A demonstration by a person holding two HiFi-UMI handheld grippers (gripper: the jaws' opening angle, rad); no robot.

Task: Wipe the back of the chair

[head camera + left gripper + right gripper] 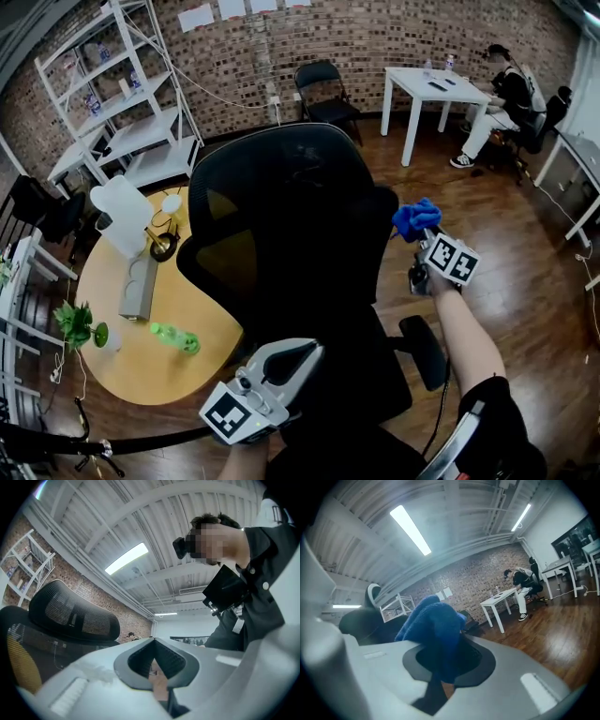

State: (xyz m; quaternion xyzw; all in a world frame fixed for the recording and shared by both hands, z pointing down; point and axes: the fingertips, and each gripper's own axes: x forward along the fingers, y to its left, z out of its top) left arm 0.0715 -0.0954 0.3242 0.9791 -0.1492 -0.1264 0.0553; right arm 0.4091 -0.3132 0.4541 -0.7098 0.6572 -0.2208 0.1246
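Note:
The black mesh office chair (300,216) stands with its back toward me and fills the middle of the head view. To the right of the backrest's edge, my right gripper (420,231) is shut on a bunched blue cloth (415,217); the cloth hangs close to the edge and I cannot tell if it touches. In the right gripper view the blue cloth (433,627) fills the jaws of the right gripper (445,656). My left gripper (314,349) sits low by the chair's lower back, shut with nothing in it. Its own view shows the left gripper (154,642) pointing upward, with the chair's headrest (70,616) at left.
A round wooden table (141,366) at left carries a green bottle (175,337), a white jug (122,214) and a small plant (77,323). Behind stand a white shelf unit (122,103), a folding chair (323,89) and a white table (436,89) with a seated person (502,94).

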